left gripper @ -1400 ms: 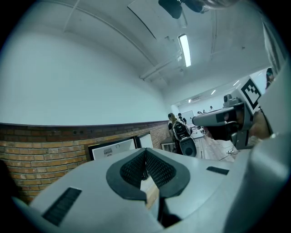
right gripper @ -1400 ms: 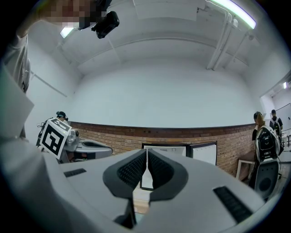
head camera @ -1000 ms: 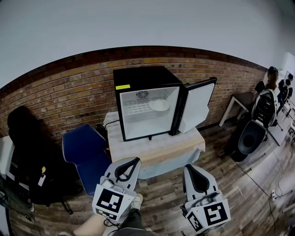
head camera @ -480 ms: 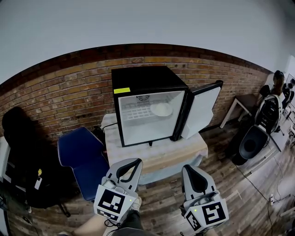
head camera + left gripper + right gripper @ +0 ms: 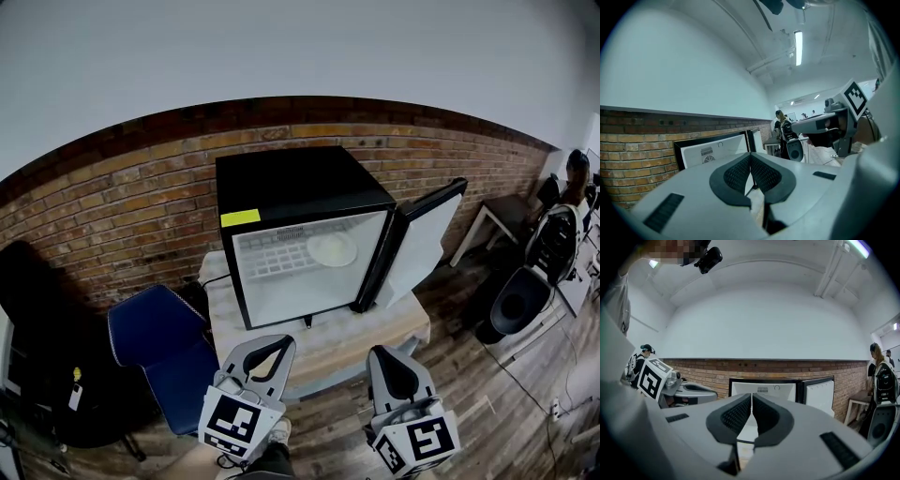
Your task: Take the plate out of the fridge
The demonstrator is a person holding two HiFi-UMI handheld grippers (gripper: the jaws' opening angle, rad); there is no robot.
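A black mini fridge (image 5: 291,192) stands on a cloth-covered table (image 5: 375,323), its door (image 5: 422,239) swung open to the right. On its wire shelf at the right lies a white plate (image 5: 333,248). My left gripper (image 5: 272,347) is shut and empty, just short of the table's front edge, below the fridge's left half. My right gripper (image 5: 389,361) is shut and empty too, below the fridge's right corner. Both point level at the fridge (image 5: 764,390), whose white inside also shows past the left gripper's tips (image 5: 751,157). In neither gripper view is the plate visible.
A blue chair (image 5: 159,337) stands left of the table, with a black chair (image 5: 37,356) further left. A brick wall (image 5: 122,206) runs behind the fridge. At the right are a small white table (image 5: 492,220), a dark round seat (image 5: 516,300) and a person (image 5: 572,173).
Both grippers have moved forward toward the table and fridge, staying shut. The fridge looms larger and nearer in the head view, and the plate has kept its place on the shelf.
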